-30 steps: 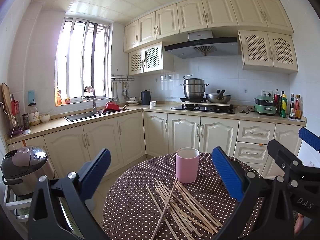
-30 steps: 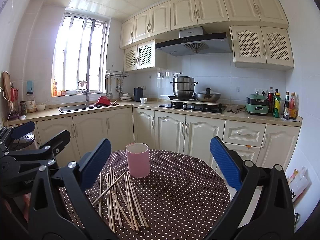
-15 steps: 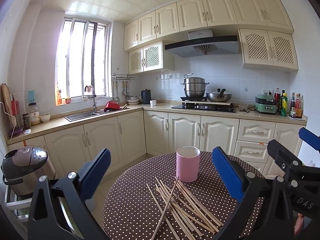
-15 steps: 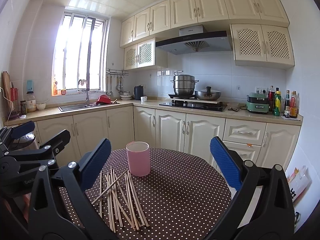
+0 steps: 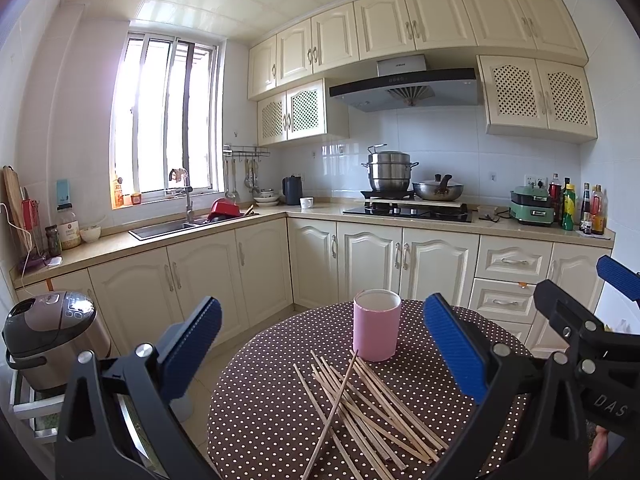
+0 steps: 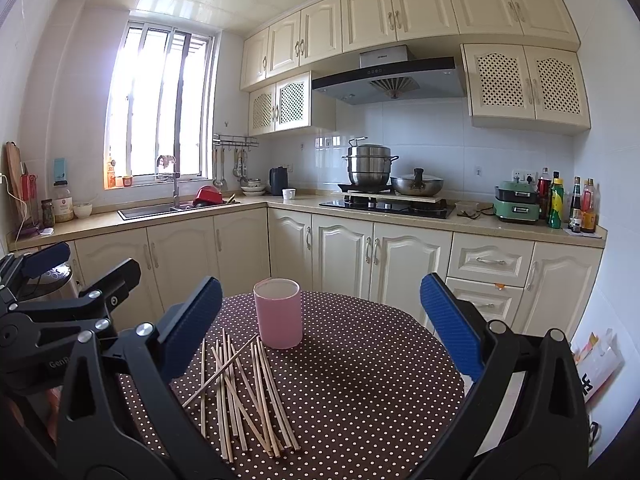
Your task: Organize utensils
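Left wrist view | left hand-held gripper [image 5: 320,344] and right hand-held gripper [image 6: 320,320] both spread wide, holding nothing | chopsticks [image 5: 368,404] loose on polka-dot counter [image 5: 260,400], just near of pink cup [image 5: 377,330] | step: approach, nothing grasped | next: descend, pinch one stick, stand it in cup

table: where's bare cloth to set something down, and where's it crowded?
Free: the table's right half, from the pink cup out to the right rim, and a strip at the left edge beside the chopsticks. Crowded: just in front of the cup, where the chopsticks lie scattered and crossed.
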`<act>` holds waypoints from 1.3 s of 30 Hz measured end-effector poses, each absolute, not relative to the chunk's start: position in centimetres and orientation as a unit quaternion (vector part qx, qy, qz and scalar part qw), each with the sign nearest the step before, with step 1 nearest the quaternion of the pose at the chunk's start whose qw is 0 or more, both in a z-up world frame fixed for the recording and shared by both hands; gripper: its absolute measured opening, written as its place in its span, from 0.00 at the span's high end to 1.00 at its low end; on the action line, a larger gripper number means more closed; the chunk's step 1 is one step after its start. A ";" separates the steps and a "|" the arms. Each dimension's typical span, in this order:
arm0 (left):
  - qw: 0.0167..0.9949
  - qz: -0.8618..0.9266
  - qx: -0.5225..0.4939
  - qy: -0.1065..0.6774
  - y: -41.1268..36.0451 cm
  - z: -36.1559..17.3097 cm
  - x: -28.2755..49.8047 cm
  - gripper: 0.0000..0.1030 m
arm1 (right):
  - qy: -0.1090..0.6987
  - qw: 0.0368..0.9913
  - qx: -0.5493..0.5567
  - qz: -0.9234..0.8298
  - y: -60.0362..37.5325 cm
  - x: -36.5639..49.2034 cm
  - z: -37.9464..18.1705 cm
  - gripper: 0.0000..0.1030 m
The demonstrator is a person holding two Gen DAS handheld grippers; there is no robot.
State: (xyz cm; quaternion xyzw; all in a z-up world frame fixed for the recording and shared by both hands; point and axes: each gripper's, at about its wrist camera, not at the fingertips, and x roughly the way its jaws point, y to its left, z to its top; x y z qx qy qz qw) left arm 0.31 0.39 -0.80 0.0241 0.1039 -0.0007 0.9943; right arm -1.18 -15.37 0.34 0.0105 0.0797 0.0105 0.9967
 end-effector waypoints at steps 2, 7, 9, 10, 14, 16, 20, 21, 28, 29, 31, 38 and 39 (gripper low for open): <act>0.994 0.000 0.025 0.104 0.5 -0.7 0.3 0.04 | 0.081 0.997 0.012 0.009 -15.2 -1.2 0.4 0.06; 0.994 0.001 0.027 0.104 0.4 -0.6 0.3 0.04 | 0.087 0.996 0.016 0.014 -15.3 -1.0 0.5 0.06; 0.994 0.000 0.028 0.104 0.3 -0.5 0.3 0.04 | 0.087 0.996 0.016 0.013 -15.3 -1.1 0.7 0.06; 0.994 -0.001 0.028 0.104 0.3 -0.5 0.3 0.04 | 0.087 0.996 0.016 0.013 -15.3 -1.0 0.7 0.06; 0.994 -0.002 0.028 0.103 0.3 -0.3 0.4 0.04 | 0.087 0.996 0.015 0.011 -15.4 -1.0 0.9 0.06; 0.994 -0.003 0.029 0.105 0.2 -0.2 0.4 0.04 | 0.089 0.996 0.015 0.012 -15.5 -0.9 0.9 0.06; 0.993 -0.001 0.031 0.110 0.2 -0.3 0.8 0.04 | 0.097 0.995 0.015 0.015 -15.4 -0.5 0.8 0.06; 0.993 0.000 0.031 0.111 0.2 -0.3 0.9 0.04 | 0.099 0.995 0.016 0.017 -15.4 -0.3 0.8 0.06; 0.992 0.001 0.032 0.123 0.7 -0.9 2.5 0.04 | 0.114 0.993 0.018 0.023 -15.0 1.1 0.5 0.06; 0.992 0.000 0.032 0.126 0.8 -1.1 2.8 0.04 | 0.117 0.993 0.016 0.023 -14.9 1.4 0.3 0.06; 0.990 0.000 0.032 0.137 1.1 -1.7 3.7 0.04 | 0.124 0.992 0.012 0.023 -14.6 2.2 -0.1 0.06; 0.982 -0.003 0.031 0.184 2.2 -4.5 7.3 0.04 | 0.173 0.984 0.012 0.029 -14.2 5.9 -2.2 0.06; 0.981 -0.004 0.032 0.191 2.4 -4.8 7.8 0.04 | 0.181 0.983 0.012 0.030 -14.1 6.5 -2.7 0.06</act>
